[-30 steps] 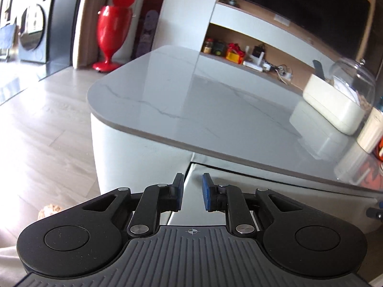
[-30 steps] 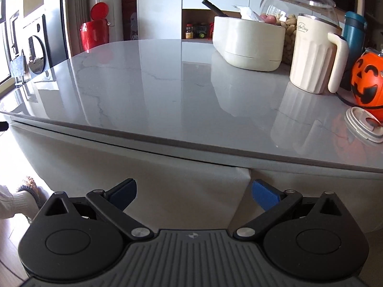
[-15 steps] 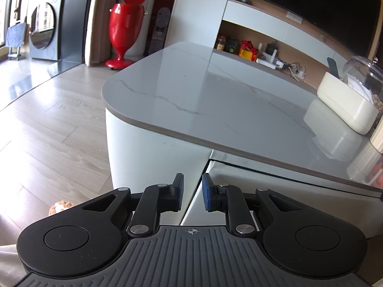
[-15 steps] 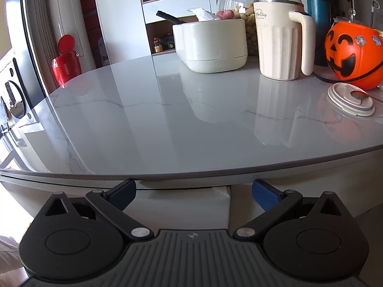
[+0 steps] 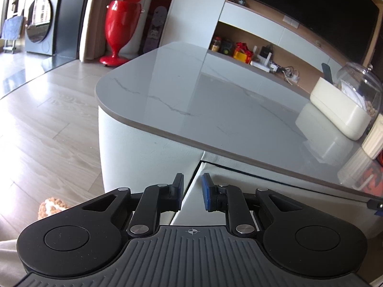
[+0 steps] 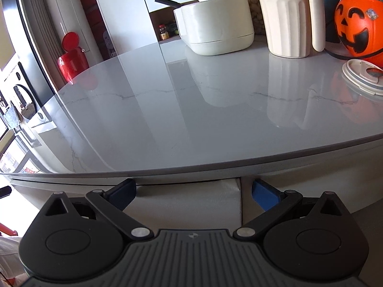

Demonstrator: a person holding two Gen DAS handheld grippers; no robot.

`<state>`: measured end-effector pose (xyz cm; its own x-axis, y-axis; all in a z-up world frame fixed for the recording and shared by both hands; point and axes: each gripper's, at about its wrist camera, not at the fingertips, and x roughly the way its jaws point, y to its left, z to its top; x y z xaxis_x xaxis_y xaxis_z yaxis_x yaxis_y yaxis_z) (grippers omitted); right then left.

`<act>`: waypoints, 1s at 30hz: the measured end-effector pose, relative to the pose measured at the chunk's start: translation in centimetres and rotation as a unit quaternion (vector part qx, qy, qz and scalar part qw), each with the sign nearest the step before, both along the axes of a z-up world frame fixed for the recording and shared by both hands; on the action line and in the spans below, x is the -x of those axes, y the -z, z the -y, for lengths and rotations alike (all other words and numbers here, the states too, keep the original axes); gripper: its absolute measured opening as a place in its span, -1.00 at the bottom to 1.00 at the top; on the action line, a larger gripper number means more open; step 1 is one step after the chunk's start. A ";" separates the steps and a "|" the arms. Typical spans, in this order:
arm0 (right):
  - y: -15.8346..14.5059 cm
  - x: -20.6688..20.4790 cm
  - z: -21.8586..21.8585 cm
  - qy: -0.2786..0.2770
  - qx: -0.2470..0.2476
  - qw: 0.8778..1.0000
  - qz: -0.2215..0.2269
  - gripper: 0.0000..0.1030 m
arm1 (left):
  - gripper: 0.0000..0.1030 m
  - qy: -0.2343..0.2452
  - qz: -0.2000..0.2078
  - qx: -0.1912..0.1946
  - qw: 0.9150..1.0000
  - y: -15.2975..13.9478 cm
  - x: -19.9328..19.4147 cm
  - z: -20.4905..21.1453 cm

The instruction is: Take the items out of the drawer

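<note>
drawer front [image 5: 275, 186] sits just under the table [image 5: 215, 105] edge, barely ajar; it looks stiff, smooth and handle-free, likely best taken at its top lip. left tool [image 5: 192, 191] points downward at its corner, nearly closed and empty. right tool [image 6: 194, 191], spread wide, holds nothing.

Drawer front [image 5: 275, 191]: pale off-white panel w/ matte finish, set right under the grey marble-look countertop's dark edge. Looks slightly out from the cabinet body: thin dark gap along its top in the left wrist view, and its left vertical edge stands proud of the rounded white cabinet beside it. In the right wrist view the same front [image 6: 191, 203] shows as a light panel w/ a dark vertical seam at its right end. Inside not visible; items can't be seen.
</note>
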<state>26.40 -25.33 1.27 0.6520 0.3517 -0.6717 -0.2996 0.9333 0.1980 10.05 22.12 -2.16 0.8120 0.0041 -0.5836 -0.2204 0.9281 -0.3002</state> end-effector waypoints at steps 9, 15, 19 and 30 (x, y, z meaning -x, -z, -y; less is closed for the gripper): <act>0.5 1.1 -1.4 -0.055 0.048 0.997 0.011 1.00 | -0.64 -0.007 0.010 0.041 0.999 -0.3 -1.1 -0.3; 0.4 1.4 -1.0 -0.058 0.037 0.998 0.006 1.00 | -0.63 -0.005 0.009 0.033 0.999 -0.3 -1.3 0.2; 0.2 1.7 -1.0 -0.059 0.039 0.997 0.002 1.00 | -0.60 0.000 0.000 0.046 0.999 -0.4 -1.2 0.0; -1.8 3.1 -1.0 -0.024 0.043 0.999 0.015 0.97 | -0.60 0.012 -0.006 0.034 0.999 -0.7 -0.7 0.2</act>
<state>23.28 -24.34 3.12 0.6559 0.3252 -0.6812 -0.3499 0.9306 0.1075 10.72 21.91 -1.49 0.8045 -0.0553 -0.5914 -0.2023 0.9106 -0.3604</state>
